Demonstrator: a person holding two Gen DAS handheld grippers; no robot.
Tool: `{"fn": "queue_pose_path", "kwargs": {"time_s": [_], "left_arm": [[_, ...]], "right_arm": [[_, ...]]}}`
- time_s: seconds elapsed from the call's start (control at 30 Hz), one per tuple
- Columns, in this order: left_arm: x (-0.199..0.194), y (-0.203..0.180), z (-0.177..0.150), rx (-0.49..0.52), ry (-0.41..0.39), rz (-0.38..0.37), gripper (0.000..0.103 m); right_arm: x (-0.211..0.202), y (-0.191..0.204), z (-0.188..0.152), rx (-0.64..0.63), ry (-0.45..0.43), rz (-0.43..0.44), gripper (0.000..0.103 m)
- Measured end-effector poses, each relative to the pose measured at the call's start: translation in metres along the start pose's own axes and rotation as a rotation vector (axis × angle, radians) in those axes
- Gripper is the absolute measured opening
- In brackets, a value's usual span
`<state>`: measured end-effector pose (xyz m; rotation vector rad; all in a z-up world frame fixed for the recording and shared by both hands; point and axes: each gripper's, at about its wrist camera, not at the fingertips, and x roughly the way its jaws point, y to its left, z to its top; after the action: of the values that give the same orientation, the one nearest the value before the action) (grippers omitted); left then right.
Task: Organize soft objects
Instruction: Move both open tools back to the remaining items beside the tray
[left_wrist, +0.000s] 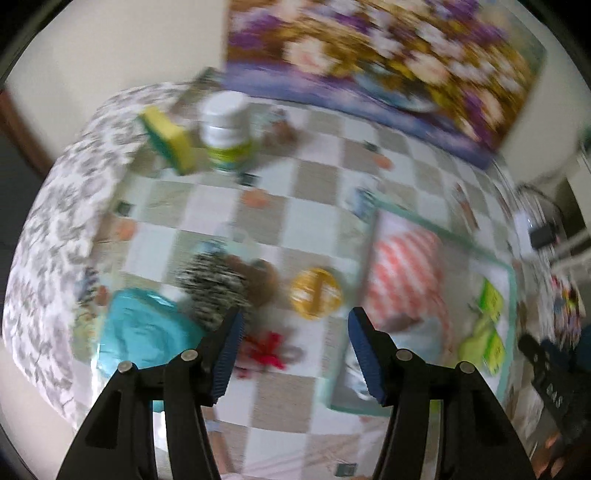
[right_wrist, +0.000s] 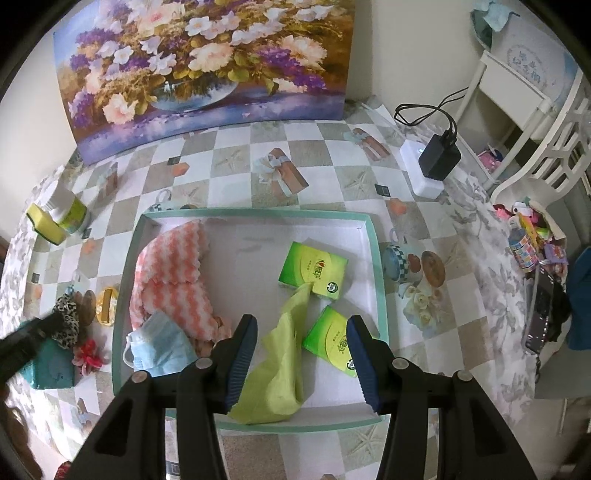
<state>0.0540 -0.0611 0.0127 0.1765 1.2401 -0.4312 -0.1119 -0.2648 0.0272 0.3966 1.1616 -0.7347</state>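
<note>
Lower centre of both views, our left tool (left_wrist: 295, 354) and right tool (right_wrist: 301, 363) gape, released; tray (right_wrist: 380, 266) half-filled, leopard scrunchie (left_wrist: 212, 286) waits on bench (left_wrist: 280, 402): left takes it next.

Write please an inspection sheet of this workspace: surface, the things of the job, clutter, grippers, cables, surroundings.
Surface: table under a checkered cloth.
Job's things: tray holds a striped orange-white towel, a blue face mask, a yellow-green cloth and two green tissue packs. Left of the tray lie a leopard scrunchie, a red hair clip and a teal pouch.
Clutter: yellow sponge, white jar, yellow round item.
Grippers: left gripper open, empty, above the table, view blurred; right gripper open, empty, above the tray.
Cables: black adapter with a cord on a white box.
Surroundings: flower painting, white furniture.
</note>
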Motion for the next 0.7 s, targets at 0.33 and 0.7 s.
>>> {"fn": "queue_pose_path", "kwargs": {"time_s": [0.33,0.7], "left_arm": [[-0.009,0.080,0.009,-0.187,-0.044,0.091,0.060],[-0.013,0.122,0.007,-0.260,-0.062,0.128,0.085]], "right_arm": [[-0.008,0.047,-0.003,-0.098,-0.023,0.076,0.055],[-0.012,0.124,-0.010,-0.212,-0.041,0.214,0.061]]}}
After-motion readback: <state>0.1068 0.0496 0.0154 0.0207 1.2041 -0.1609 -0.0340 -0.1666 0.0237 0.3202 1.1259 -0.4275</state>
